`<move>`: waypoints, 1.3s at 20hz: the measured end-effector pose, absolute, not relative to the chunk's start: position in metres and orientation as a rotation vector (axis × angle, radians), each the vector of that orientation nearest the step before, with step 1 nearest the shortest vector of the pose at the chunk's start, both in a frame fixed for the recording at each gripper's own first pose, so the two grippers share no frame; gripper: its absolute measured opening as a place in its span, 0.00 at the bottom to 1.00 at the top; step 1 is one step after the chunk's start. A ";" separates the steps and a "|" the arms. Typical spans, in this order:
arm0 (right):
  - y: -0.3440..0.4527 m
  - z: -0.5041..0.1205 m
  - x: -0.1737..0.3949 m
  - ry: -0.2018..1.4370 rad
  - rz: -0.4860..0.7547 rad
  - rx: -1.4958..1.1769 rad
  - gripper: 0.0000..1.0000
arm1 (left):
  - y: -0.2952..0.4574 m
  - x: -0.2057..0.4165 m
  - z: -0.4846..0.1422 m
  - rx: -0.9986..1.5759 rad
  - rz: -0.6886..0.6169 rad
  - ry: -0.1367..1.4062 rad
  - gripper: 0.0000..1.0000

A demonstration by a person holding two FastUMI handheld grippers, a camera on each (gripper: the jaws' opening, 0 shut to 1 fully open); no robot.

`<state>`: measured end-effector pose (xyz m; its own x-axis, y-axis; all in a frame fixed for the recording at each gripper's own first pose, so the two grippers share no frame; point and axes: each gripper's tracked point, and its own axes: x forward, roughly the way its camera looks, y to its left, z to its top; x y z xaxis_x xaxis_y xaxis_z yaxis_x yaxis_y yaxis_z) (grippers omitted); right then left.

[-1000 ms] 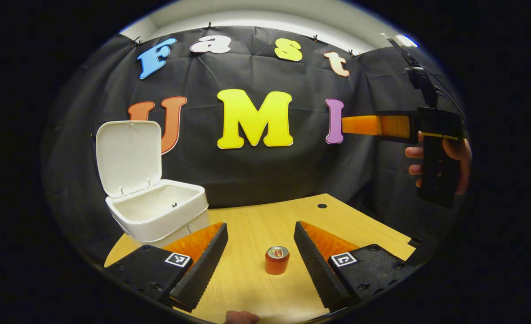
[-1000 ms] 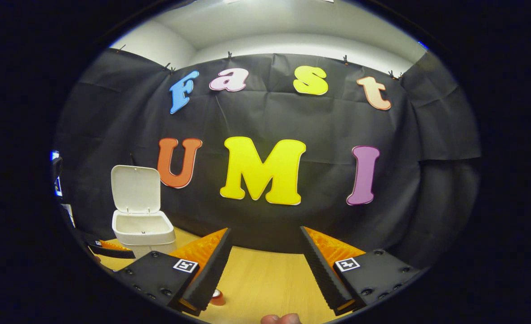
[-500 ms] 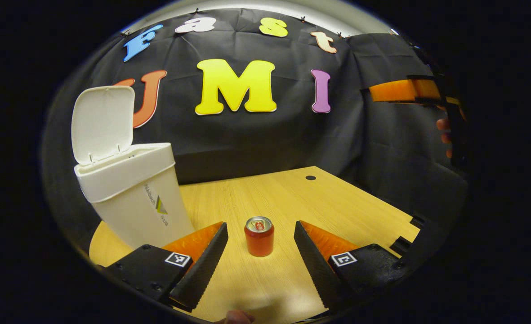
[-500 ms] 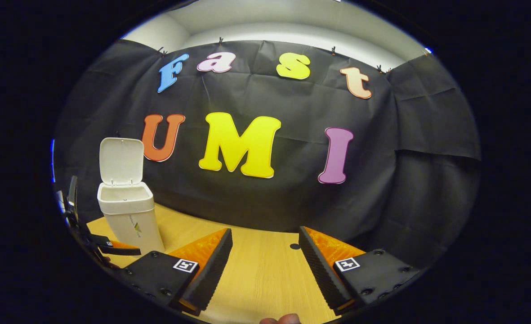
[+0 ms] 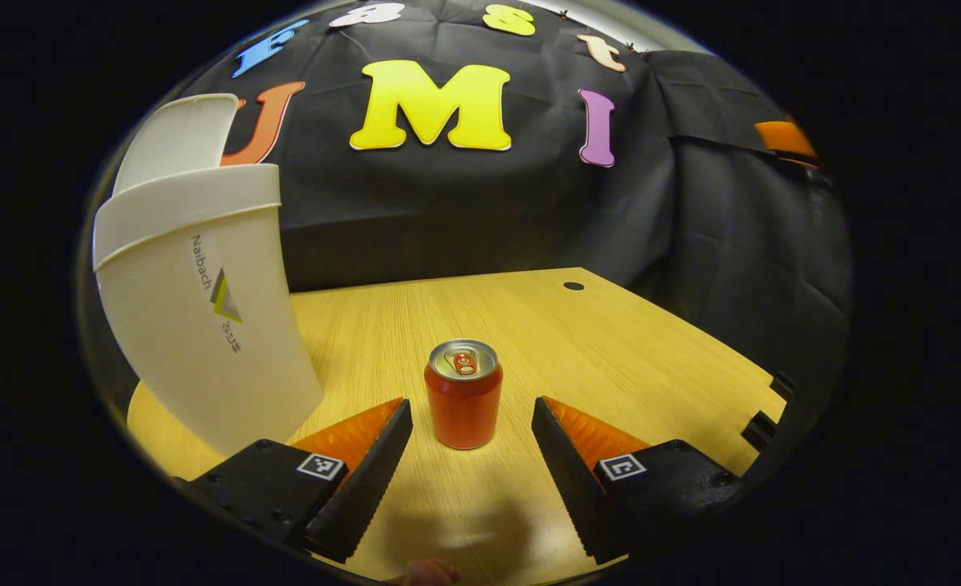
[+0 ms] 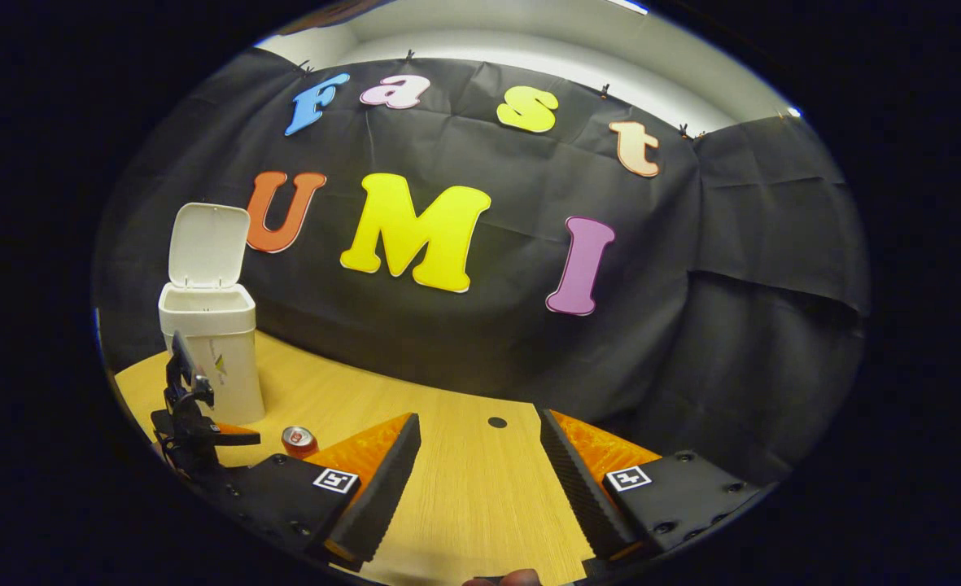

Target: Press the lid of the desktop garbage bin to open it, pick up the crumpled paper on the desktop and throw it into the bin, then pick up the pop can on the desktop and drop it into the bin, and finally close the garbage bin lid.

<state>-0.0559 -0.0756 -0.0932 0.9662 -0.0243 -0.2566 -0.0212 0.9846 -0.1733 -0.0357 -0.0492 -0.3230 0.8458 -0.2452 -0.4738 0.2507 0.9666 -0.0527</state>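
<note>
A red pop can (image 5: 464, 395) stands upright on the wooden desk (image 5: 610, 342), just ahead of my open left gripper (image 5: 472, 472) and centred between its fingers without touching them. The white garbage bin (image 5: 203, 309) stands at the left with its lid (image 5: 175, 134) raised. In the right gripper view the bin (image 6: 213, 354) with its raised lid (image 6: 207, 244) is far left, the can (image 6: 299, 440) is beside it, and the left gripper (image 6: 203, 431) hangs low by the can. My right gripper (image 6: 476, 488) is open over bare desk, with nothing between its fingers.
A small round cable hole (image 5: 574, 286) marks the desk near the back. The desk's right edge has notches (image 5: 765, 407). The black cloth wall (image 5: 447, 220) closes off the back and right. Part of the other gripper (image 5: 785, 138) shows at the upper right.
My left gripper has come down and forward towards the can, which now looms larger between its fingers; the bin has slid to the left edge. My right gripper tilted down, showing more desk.
</note>
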 end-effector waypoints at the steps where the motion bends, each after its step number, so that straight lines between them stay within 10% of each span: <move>1: -0.077 -0.100 -0.057 0.281 -0.005 -0.180 0.94 | -0.051 -0.033 -0.329 0.007 -0.260 0.505 0.98; 26: -0.095 -0.162 -0.040 0.436 -0.047 -0.184 0.97 | -0.053 0.012 -0.395 0.026 -0.263 0.584 0.98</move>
